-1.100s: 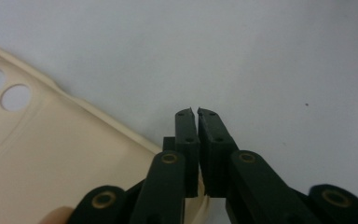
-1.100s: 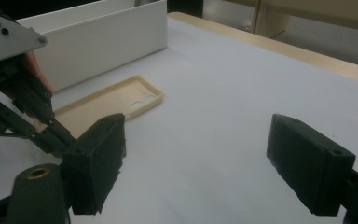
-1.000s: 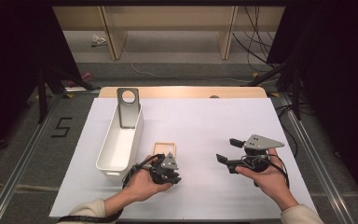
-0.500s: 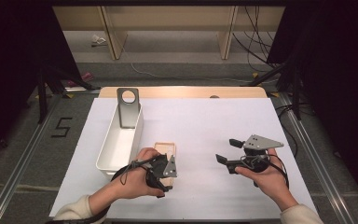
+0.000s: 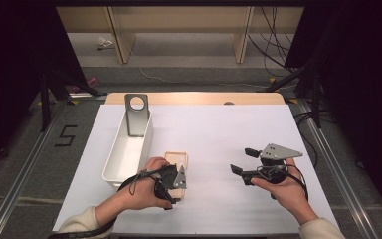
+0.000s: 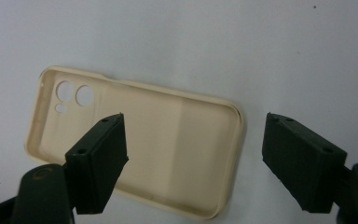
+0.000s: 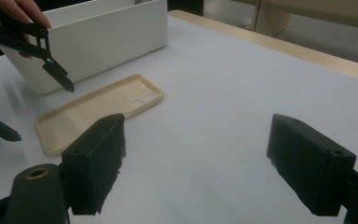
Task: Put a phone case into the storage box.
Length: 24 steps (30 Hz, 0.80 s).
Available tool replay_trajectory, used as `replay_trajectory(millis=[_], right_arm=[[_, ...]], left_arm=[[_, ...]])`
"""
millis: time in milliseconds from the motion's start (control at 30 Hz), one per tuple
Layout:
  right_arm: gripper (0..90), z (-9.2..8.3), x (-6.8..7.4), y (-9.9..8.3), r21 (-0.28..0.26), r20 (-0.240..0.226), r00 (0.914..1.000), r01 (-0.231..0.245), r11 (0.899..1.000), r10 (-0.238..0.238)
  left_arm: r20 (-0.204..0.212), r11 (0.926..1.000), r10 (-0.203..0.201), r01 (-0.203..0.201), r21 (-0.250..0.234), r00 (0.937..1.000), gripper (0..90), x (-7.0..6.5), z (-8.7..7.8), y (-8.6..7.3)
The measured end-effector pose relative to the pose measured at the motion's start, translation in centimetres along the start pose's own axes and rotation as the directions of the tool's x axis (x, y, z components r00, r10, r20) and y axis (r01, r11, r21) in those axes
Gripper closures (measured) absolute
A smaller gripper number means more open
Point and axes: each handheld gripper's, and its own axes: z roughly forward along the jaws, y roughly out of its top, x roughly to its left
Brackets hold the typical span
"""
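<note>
Beige phone case (image 6: pixel 140 149) shows its camera holes in left gripper view.

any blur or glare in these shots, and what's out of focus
High view: table evenly lit, surroundings dark, no glare. Left gripper view: phone case fairly sharp, the near jaws soft, a faint sheen inside the case. Right gripper view: its own jaws blurred up close, bin and case clearer, soft shadows.

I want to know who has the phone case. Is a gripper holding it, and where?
No, nothing is held. The left gripper hangs over the phone case with its jaws just opened, not pressing it. The right gripper is open over the bare table.
</note>
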Motion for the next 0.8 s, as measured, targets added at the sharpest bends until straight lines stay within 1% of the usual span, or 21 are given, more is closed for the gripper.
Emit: replay_trajectory(millis=[67, 100, 133, 233, 300, 333, 400, 433, 467, 500, 567, 600, 633, 700, 733, 800], right_arm=[[20.1, 0.0, 0.0, 0.0, 0.0, 0.0, 1.0, 0.0, 1.0, 0.0], [20.1, 0.0, 0.0, 0.0, 0.0, 0.0, 1.0, 0.0, 1.0, 0.0], [20.1, 0.0, 0.0, 0.0, 0.0, -0.001, 1.0, 0.0, 1.0, 0.0], [20.1, 0.0, 0.0, 0.0, -0.003, 0.0, 1.0, -0.001, 1.0, 0.001], [20.1, 0.0, -0.1, 0.0, -0.002, 0.0, 1.0, -0.001, 1.0, 0.001], [20.1, 0.0, -0.1, 0.0, -0.002, 0.0, 1.0, -0.001, 1.0, 0.001], [20.0, 0.0, -0.1, 0.0, -0.002, 0.0, 1.0, -0.002, 1.0, 0.002], [20.0, 0.0, -0.1, 0.0, -0.002, 0.0, 1.0, -0.002, 1.0, 0.002], [20.0, 0.0, -0.1, 0.0, -0.003, 0.0, 1.0, -0.002, 1.0, 0.002], [20.0, 0.0, -0.1, 0.0, -0.003, 0.0, 1.0, -0.003, 1.0, 0.003], [20.0, 0.0, -0.2, 0.0, -0.002, 0.001, 1.0, -0.004, 1.0, 0.004], [20.0, 0.0, -0.2, -0.1, -0.001, 0.002, 1.0, -0.004, 1.0, 0.004], [20.0, 0.0, -0.2, -0.1, -0.001, 0.003, 1.0, -0.004, 1.0, 0.004], [20.0, 0.0, -0.2, -0.1, 0.0, 0.003, 1.0, -0.005, 1.0, 0.005], [20.0, 0.0, -0.2, -0.1, -0.002, 0.001, 1.0, -0.006, 1.0, 0.006], [20.0, 0.0, -0.2, -0.1, 0.001, 0.001, 1.0, -0.006, 1.0, 0.006]], left_arm=[[0.011, 0.9998, -0.011, 0.011, -0.016, 0.9999, 20.8, 0.2, -0.2, -0.1], [0.02, 0.9991, -0.023, 0.024, -0.035, 0.9995, 19.6, 0.3, -0.3, -0.2], [0.031, 0.9982, -0.032, 0.033, -0.051, 0.999, 18.0, 0.4, -0.5, -0.2], [0.042, 0.9935, -0.063, 0.067, -0.093, 0.9971, 15.6, 0.8, -1.0, -0.4], [0.049, 0.9836, -0.103, 0.109, -0.143, 0.9934, 15.0, 1.1, -1.5, -0.5], [0.05, 0.9804, -0.112, 0.118, -0.158, 0.9925, 14.9, 1.3, -1.8, -0.6], [0.05, 0.9704, -0.131, 0.138, -0.198, 0.9901, 14.5, 1.6, -2.4, -0.7], [0.053, 0.9625, -0.152, 0.16, -0.219, 0.9869, 13.3, 1.8, -2.7, -0.8], [0.057, 0.9564, -0.168, 0.177, -0.233, 0.9841, 12.3, 1.9, -2.9, -0.8], [0.059, 0.944, -0.189, 0.198, -0.264, 0.9802, 11.9, 2.2, -3.2, -0.9], [0.056, 0.9296, -0.214, 0.221, -0.295, 0.9752, 11.1, 2.6, -3.7, -1.0], [0.054, 0.916, -0.236, 0.241, -0.321, 0.9702, 11.2, 2.8, -3.8, -1.2], [0.045, 0.9086, -0.249, 0.25, -0.335, 0.9674, 11.4, 3.0, -3.9, -1.2], [0.032, 0.9008, -0.267, 0.261, -0.347, 0.9631, 11.7, 3.2, -4.1, -1.4], [0.032, 0.8975, -0.274, 0.268, -0.35, 0.9611, 11.8, 3.3, -4.1, -1.5], [0.031, 0.8929, -0.284, 0.276, -0.356, 0.9584, 11.9, 3.4, -4.1, -1.6]])
